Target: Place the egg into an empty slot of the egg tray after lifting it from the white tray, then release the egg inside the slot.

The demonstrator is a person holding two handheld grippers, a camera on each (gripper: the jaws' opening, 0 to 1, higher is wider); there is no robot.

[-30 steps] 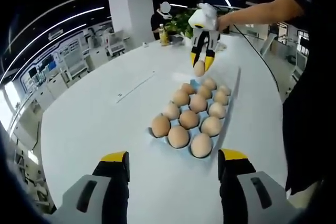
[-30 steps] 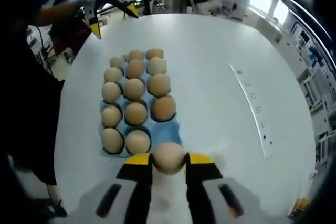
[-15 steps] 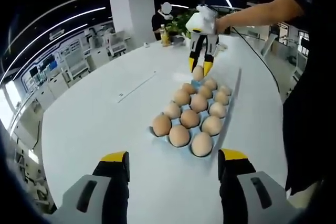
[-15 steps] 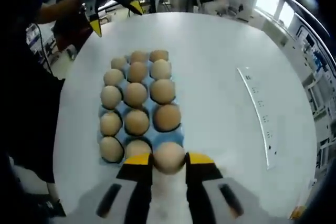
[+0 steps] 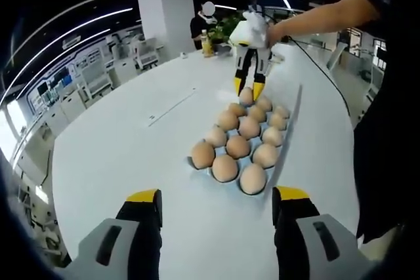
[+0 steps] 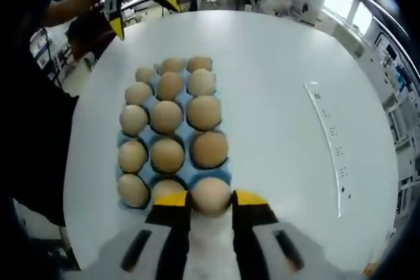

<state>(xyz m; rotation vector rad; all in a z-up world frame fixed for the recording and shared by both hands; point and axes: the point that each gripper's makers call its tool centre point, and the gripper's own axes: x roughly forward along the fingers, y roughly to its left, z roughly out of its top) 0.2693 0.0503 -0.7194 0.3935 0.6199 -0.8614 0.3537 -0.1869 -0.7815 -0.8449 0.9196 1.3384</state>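
In the right gripper view, the right gripper (image 6: 210, 200) rises from the bottom centre, its yellow-tipped jaws clamped on either side of a brown egg (image 6: 210, 195). The egg sits at the near end of the blue egg tray (image 6: 222, 178), over the corner slot of the right-hand column, just below the next egg in that column. Whether it already rests in the slot cannot be told. The tray runs up the middle of the frame and holds three columns of brown eggs; every other slot that can be seen is filled. It lies on a round white table (image 6: 275, 83). A thin ruler-like strip (image 6: 328, 145) lies on the table at the right, well apart from the tray.

At the upper left of this view, the left gripper (image 6: 146, 10) hangs above the table with its jaws spread and nothing between them.

In the left gripper view, those same jaws stand apart at the bottom (image 5: 215, 196), empty, and the tray (image 5: 278, 152) lies in the centre, with the held egg (image 5: 246, 96) at its far end between the right gripper's tips (image 5: 247, 86).
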